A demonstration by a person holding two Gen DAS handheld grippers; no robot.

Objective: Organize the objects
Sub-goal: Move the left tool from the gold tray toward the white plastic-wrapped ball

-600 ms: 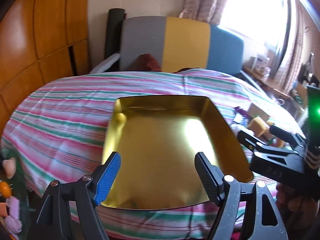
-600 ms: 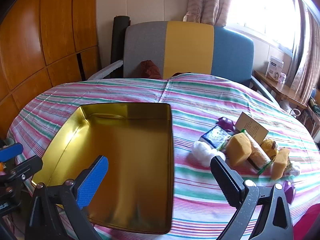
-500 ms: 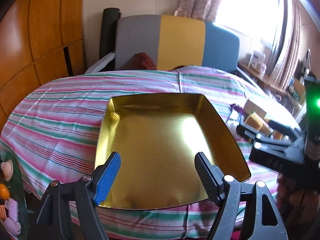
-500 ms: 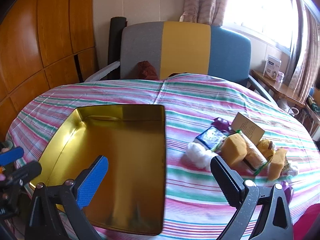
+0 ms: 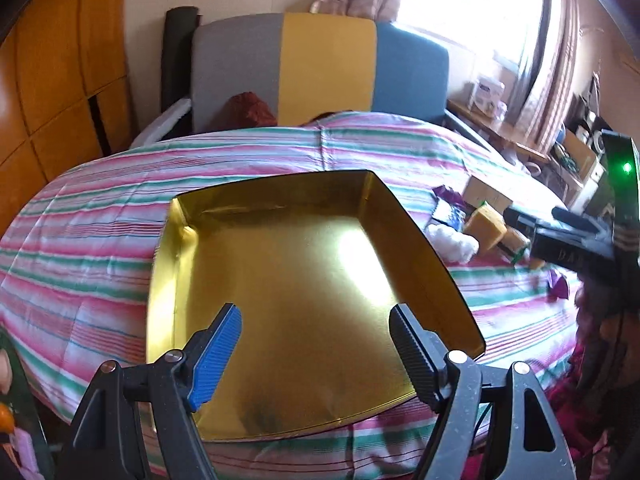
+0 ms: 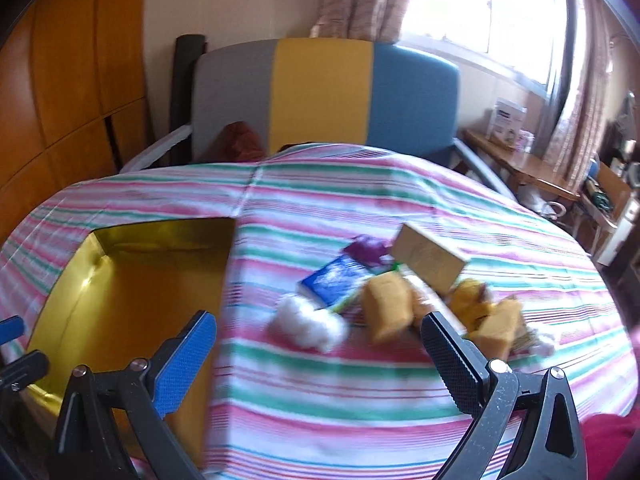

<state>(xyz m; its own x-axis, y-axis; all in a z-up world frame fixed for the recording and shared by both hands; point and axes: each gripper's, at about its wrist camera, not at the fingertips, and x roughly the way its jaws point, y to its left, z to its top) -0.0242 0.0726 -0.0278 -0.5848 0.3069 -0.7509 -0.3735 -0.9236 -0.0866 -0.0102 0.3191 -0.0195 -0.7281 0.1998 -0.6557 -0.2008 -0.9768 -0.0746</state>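
An empty gold tin tray (image 5: 420, 240) lies on the striped tablecloth; it also shows in the right wrist view (image 6: 60, 280) at the left. My left gripper (image 5: 316, 344) is open and empty above the tray's near end. My right gripper (image 6: 320, 360) is open and empty above the cloth, just short of a pile of small things: a white cotton ball (image 6: 308, 326), a yellow sponge block (image 6: 386, 306), a blue packet (image 6: 334, 280), a purple wrapper (image 6: 366, 250), a tan card box (image 6: 430, 258) and more yellow pieces (image 6: 492, 316). The pile shows right of the tray in the left wrist view (image 5: 472, 224).
A grey, yellow and blue chair back (image 6: 324, 92) stands behind the table. Wooden panelling (image 6: 68, 80) is at the left. A side shelf with boxes (image 6: 508, 120) stands under the window at the right. The table's edge (image 6: 600, 360) curves down at the right.
My right gripper has swung to the right and forward toward the pile; the tray has slid to the left of its view. My left gripper has shifted slightly over the tray.
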